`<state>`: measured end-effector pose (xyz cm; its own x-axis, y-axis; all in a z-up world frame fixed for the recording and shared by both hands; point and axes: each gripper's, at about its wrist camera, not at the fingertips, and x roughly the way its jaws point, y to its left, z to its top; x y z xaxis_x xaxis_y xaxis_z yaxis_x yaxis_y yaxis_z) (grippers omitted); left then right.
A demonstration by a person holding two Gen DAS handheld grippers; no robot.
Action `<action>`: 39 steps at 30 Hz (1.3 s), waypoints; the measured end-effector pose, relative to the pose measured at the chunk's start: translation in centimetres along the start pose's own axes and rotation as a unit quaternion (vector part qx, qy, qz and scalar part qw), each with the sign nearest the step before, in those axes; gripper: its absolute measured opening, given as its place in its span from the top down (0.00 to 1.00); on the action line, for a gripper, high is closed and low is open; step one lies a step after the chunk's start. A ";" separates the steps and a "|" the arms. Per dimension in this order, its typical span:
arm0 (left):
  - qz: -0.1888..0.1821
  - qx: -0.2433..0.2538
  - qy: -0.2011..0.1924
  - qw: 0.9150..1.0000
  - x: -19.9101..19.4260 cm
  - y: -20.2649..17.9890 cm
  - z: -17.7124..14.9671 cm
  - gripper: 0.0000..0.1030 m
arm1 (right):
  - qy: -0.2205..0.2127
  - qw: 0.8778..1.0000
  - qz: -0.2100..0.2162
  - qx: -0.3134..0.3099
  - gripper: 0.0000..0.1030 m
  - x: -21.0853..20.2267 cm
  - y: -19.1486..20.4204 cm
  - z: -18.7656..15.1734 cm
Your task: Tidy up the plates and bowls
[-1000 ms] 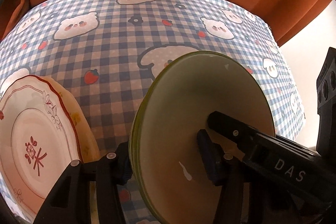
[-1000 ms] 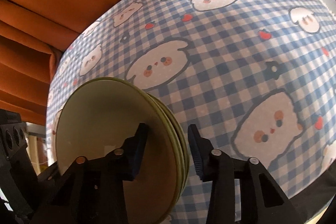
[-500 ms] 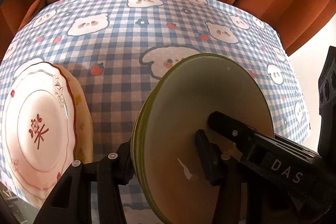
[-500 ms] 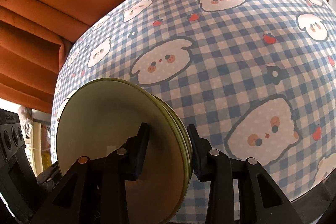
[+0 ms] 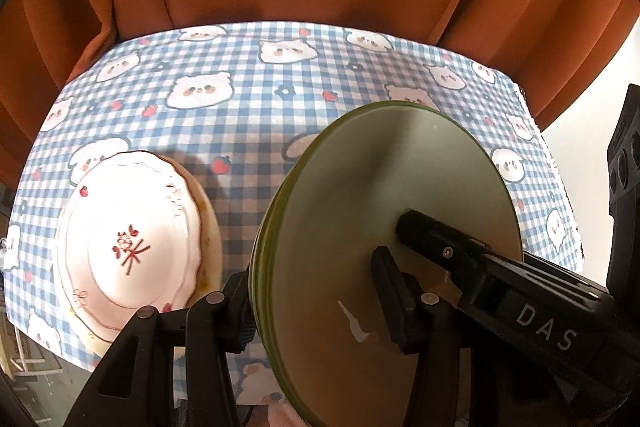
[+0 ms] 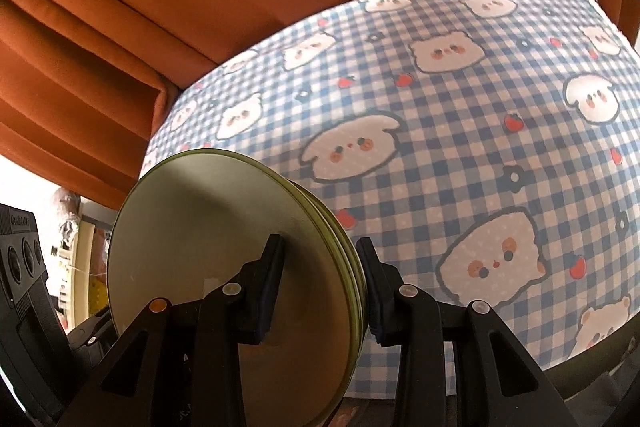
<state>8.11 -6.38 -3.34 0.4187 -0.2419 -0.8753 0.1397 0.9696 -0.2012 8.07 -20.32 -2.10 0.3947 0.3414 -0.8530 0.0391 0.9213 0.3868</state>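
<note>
Green plate stack [image 5: 384, 211] clenched in both grippers' jaws, off the bench [image 5: 248, 115]; white plate [image 5: 128, 247] pile awaits.

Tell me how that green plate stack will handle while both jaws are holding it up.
The green plate stack looks rigid and glazed, so probably slippery. Several rims show, so plates could shift against each other. Likely heavy and breakable if dropped.

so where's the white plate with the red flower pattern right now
In the left wrist view, the white scalloped plate with red flower pattern lies on a yellowish plate on the blue checked tablecloth, left of the held green plates.
</note>
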 end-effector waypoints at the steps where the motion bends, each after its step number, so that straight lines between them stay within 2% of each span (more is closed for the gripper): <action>1: -0.001 -0.001 -0.002 1.000 -0.2 0.2 0.0 0.51 | -0.002 1.000 0.000 -0.003 0.61 -0.1 0.4 0.0; 7: -0.011 0.008 -0.018 1.000 -1.6 2.5 0.1 0.51 | -0.018 1.000 -0.008 -0.013 0.61 -0.4 3.1 -0.6; 22: -0.027 0.019 -0.009 0.999 -3.6 10.9 0.6 0.51 | -0.027 0.999 -0.022 0.001 0.61 2.8 11.0 -2.1; 29: -0.034 0.023 0.001 0.999 -3.9 14.8 0.7 0.51 | -0.025 0.999 -0.030 0.010 0.61 4.8 14.2 -2.7; 39: -0.040 0.021 0.037 0.998 -2.5 19.4 0.3 0.51 | 0.001 0.999 -0.039 0.030 0.61 8.4 17.3 -3.8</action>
<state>10.06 13.07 -4.93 0.3374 -0.3131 -0.8878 0.2073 0.9446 -0.2544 8.57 -0.77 -3.91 0.3873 0.2692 -0.8818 0.1247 0.9323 0.3395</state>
